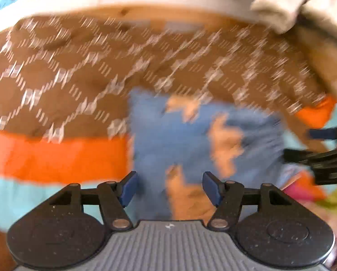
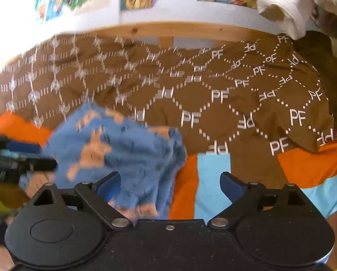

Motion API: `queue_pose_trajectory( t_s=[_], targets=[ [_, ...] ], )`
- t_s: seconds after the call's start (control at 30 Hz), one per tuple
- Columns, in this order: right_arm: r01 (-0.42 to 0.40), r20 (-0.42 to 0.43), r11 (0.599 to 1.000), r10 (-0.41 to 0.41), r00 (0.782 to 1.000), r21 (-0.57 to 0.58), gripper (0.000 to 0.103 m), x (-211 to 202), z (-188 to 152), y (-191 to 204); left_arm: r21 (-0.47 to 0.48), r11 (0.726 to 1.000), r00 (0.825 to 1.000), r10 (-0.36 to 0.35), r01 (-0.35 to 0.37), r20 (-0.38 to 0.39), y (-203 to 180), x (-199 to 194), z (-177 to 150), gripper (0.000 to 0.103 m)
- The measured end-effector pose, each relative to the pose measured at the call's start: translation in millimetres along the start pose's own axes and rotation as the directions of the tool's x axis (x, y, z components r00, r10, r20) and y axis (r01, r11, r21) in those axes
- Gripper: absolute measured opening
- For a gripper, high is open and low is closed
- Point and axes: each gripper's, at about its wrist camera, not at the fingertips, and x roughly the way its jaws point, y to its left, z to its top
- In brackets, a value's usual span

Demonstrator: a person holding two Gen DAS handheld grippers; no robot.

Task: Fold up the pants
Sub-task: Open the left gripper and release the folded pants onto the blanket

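The pants [image 1: 191, 133] are fuzzy blue with peach patches and lie bunched on a patterned bedspread; they also show in the right wrist view [image 2: 123, 149]. My left gripper [image 1: 169, 188] is open and empty, just above the pants' near edge. My right gripper [image 2: 169, 186] is open and empty, its left finger over the pants' right side. The right gripper shows at the right edge of the left wrist view [image 1: 322, 149], and the left gripper at the left edge of the right wrist view [image 2: 17, 155]. Both views are motion-blurred.
A brown cloth with white "PF" print [image 2: 236, 103] covers the bed behind the pants. The bedspread has orange [image 1: 55, 155] and light blue [image 2: 213, 180] panels. A wooden rail [image 2: 191, 31] and a white wall with posters lie beyond. A white garment [image 2: 288, 6] hangs at top right.
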Motion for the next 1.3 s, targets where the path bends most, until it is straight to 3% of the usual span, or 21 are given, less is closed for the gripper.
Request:
queue_pose_trajectory(
  t_s=[0.1, 0.23, 0.4, 0.53, 0.63, 0.7, 0.8, 1.0, 1.2, 1.3],
  targets=[
    [0.054, -0.016, 0.998, -0.054, 0.998, -0.035, 0.102, 2, -12, -4, -0.037, 0.999, 1.0, 0.001, -0.002, -0.028, 9, 6, -10, 0.072],
    [0.104, -0.032, 0.994, -0.105, 0.994, -0.022, 0.102, -4, -20, -23, -0.042, 0.999, 0.999, 0.019, -0.021, -0.047, 11, 1, 2, 0.076],
    [0.113, 0.036, 0.993, -0.111, 0.993, -0.046, 0.102, -14, -6, -29, -0.068, 0.997, 0.999, 0.025, -0.023, 0.033, 15, -2, 35, 0.089],
    [0.046, 0.068, 0.997, -0.042, 0.997, -0.058, 0.102, 3, 18, -17, 0.006, 0.997, 0.991, 0.079, -0.08, 0.108, 12, 16, 71, 0.089],
    [-0.031, 0.072, 0.997, 0.036, 0.997, -0.069, 0.102, 25, 33, -5, 0.074, 0.99, 0.987, 0.112, -0.121, 0.116, 8, 39, 88, 0.089],
    [-0.027, 0.058, 0.994, 0.033, 0.998, -0.106, 0.102, 44, 37, 1, 0.112, 0.98, 0.982, 0.156, -0.168, 0.103, 7, 58, 94, 0.089],
    [0.036, 0.017, 0.992, -0.034, 0.999, -0.125, 0.102, 65, 38, -3, 0.146, 0.962, 0.972, 0.223, -0.231, 0.068, 9, 84, 95, 0.088],
    [-0.003, -0.012, 1.0, 0.003, 1.0, -0.03, 0.102, 70, 25, -22, 0.06, 0.98, 0.981, 0.19, -0.191, 0.035, 28, 91, 92, 0.093],
    [-0.031, 0.054, 1.0, 0.031, 0.998, 0.0, 0.102, 36, 29, -16, 0.027, 0.988, 0.988, 0.153, -0.154, 0.031, 27, 61, 91, 0.094],
    [0.006, 0.051, 1.0, -0.007, 0.999, 0.016, 0.102, 33, 31, -15, 0.024, 0.99, 0.99, 0.141, -0.142, 0.024, 19, 46, 85, 0.097]
  ],
)
